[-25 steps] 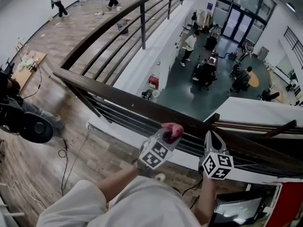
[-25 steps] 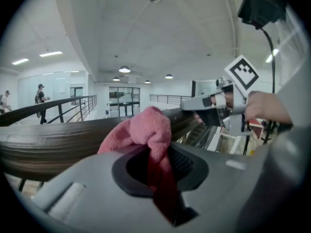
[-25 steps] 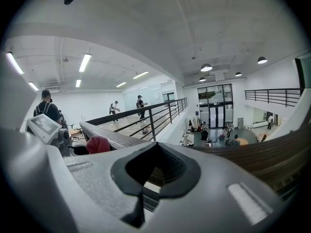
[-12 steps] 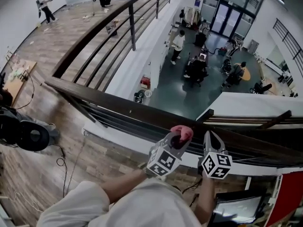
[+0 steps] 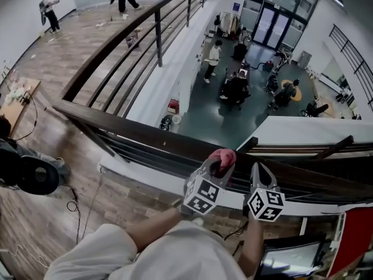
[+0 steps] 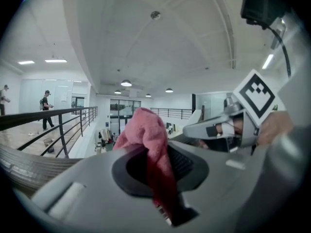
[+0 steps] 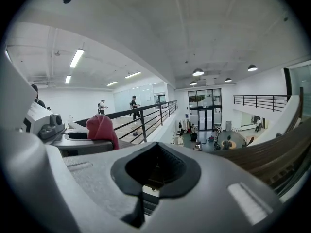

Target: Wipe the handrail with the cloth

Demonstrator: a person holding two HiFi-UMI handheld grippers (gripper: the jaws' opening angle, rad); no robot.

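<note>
A dark brown wooden handrail runs from the left to the lower right across the head view. My left gripper is shut on a pink cloth, whose bunched top lies at the rail's near edge. In the left gripper view the cloth rises out of the shut jaws, with the rail low on the left. My right gripper stands just to the right, its tip up by the rail, jaws shut with nothing in them. From the right gripper view I see the cloth at the left and the rail at the right.
Beyond the rail is a drop to a lower floor with several people and chairs. A second railing curves off to the far left beside a wood floor where two people stand. Cables and a black round device lie low at the left.
My left gripper has slid a little to the right along the rail with the cloth. The right gripper has hardly moved. The head camera has swung slightly.
</note>
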